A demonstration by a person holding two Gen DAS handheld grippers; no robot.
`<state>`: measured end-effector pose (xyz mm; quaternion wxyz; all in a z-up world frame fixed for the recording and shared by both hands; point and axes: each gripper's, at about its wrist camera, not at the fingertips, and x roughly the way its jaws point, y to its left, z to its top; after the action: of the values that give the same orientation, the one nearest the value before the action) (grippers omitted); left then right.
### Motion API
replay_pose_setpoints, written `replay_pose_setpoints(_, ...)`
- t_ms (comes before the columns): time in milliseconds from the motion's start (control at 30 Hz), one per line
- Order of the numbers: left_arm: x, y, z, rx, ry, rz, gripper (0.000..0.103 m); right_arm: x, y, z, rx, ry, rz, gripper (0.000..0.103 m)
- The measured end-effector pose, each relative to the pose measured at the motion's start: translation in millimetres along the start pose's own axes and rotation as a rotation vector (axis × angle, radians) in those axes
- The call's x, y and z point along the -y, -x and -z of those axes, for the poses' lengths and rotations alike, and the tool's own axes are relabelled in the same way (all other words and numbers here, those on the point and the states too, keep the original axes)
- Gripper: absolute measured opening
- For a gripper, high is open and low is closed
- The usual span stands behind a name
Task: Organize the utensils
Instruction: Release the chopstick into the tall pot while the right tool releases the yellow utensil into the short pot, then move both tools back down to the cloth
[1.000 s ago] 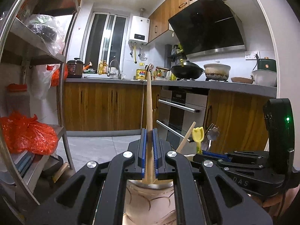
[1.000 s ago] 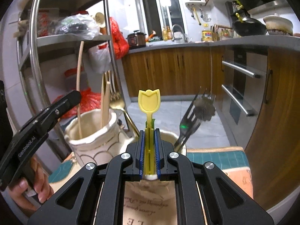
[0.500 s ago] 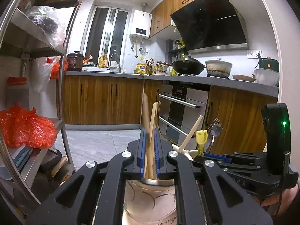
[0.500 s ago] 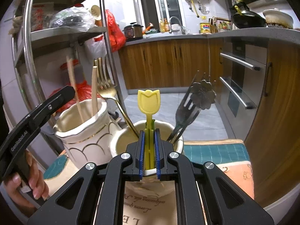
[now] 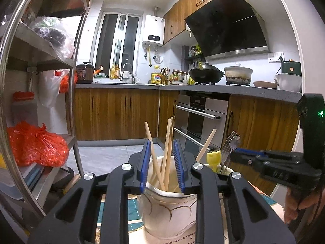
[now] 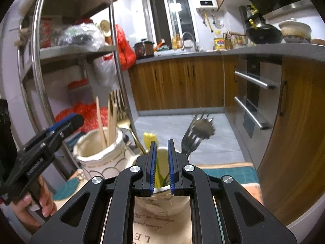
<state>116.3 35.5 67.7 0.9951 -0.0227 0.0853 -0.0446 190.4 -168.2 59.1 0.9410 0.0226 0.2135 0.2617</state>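
Observation:
My left gripper [image 5: 162, 163] is open just above a white ceramic jar [image 5: 168, 211] with gold lines. Several wooden chopsticks [image 5: 167, 150] stand loose in that jar, between the jaws. My right gripper [image 6: 161, 163] is open above a second white jar [image 6: 162, 201]. A yellow tulip-topped utensil [image 6: 149, 139] stands in that jar, behind the left jaw, with dark forks [image 6: 195, 137] beside it. The right wrist view also shows the chopstick jar [image 6: 99, 152], with a gold fork [image 6: 121, 120], and the left gripper [image 6: 61, 126] at its left.
A metal shelf rack [image 5: 50, 65] with bags stands close on the left. A patterned mat [image 6: 229, 172] lies under the jars. Wooden cabinets and an oven [image 5: 199, 118] stand across the floor. The right gripper's body [image 5: 274, 164] reaches in from the right.
Both grippers have opened. The left let go of the chopsticks, which now lean in the jar. The right let go of the yellow utensil, which sank lower into its jar.

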Motion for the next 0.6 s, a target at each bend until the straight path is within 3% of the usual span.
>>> replay_pose_setpoints(200,4.8,12.1,-7.7,-0.007,-0.016,-0.014,0.023,6.3,23.7,-2.7,0.036,-0.023,0.002,0.013)
replay_pose_setpoints(267,5.5,15.5,-8.6,-0.011,-0.014,-0.017,0.028,8.9,29.1,-0.8,0.037,-0.032,0.007,0.021)
replay_pose_setpoints(400,6.6,25.2,-8.4,-0.018,-0.003,-0.029,0.049,16.0,42.8,2.8,0.043,-0.05,0.009,0.041)
replay_pose_setpoints(433,6.7,26.9,-8.2,-0.019,0.001,-0.034,0.061,18.4,47.0,3.6,0.046,-0.051,0.01,0.044)
replay_pose_setpoints(500,7.1,32.3,-7.4,-0.02,0.008,-0.041,0.079,22.0,54.7,5.4,0.056,-0.057,0.016,0.061)
replay_pose_setpoints(600,10.4,37.2,-6.6,-0.029,0.004,-0.048,0.097,28.0,66.0,9.2,0.065,-0.075,0.021,0.083)
